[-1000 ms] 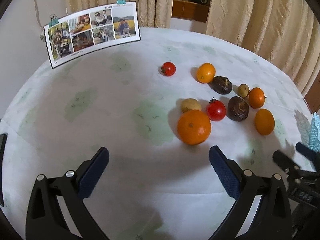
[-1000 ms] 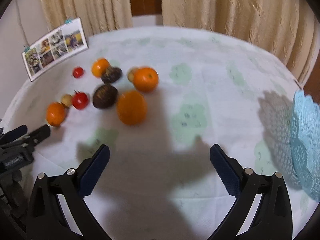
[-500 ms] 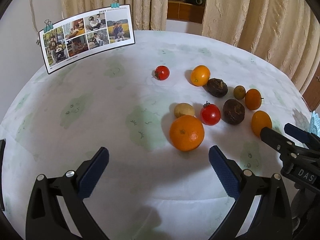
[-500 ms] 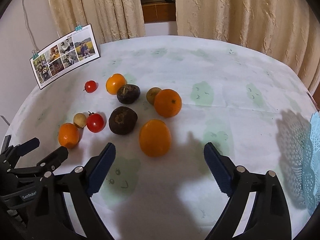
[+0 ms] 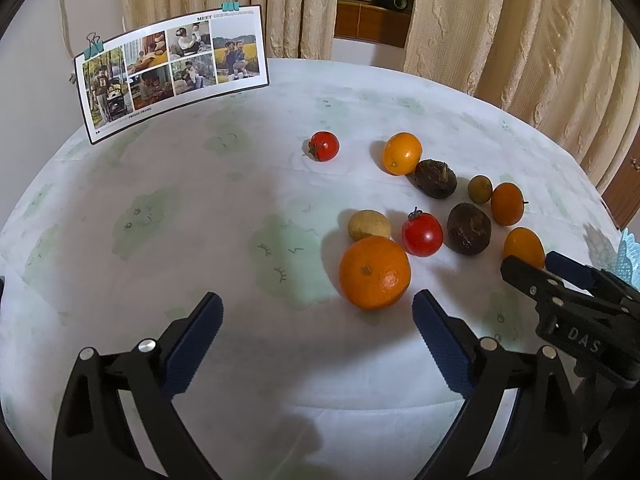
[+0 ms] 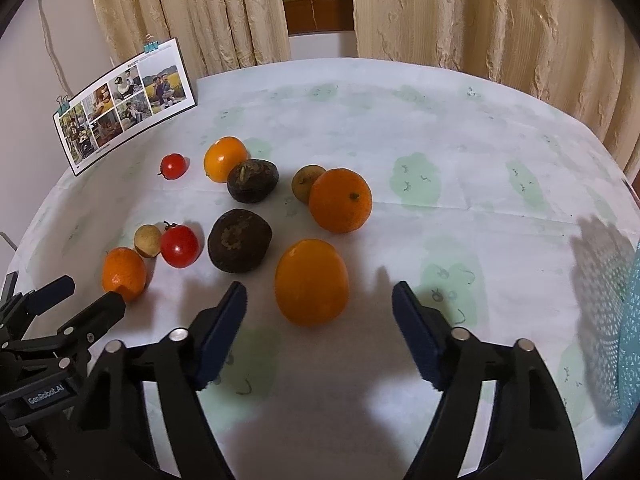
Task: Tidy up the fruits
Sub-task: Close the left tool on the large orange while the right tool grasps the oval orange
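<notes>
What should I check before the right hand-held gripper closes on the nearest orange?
1. Right hand-held gripper open: ok.
2. Orange lies between its fingers' line: ok, slightly ahead of the tips.
3. Orange free of neighbours: ok, the dark fruit is apart.
4. Left hand-held gripper empty and open: ok.
5. Grippers clear of each other: cannot tell, they look close.
6. Basket ready: cannot tell, only its edge shows.

Fruits (image 5: pixel 424 208) clustered on table (image 5: pixel 200 208)
</notes>
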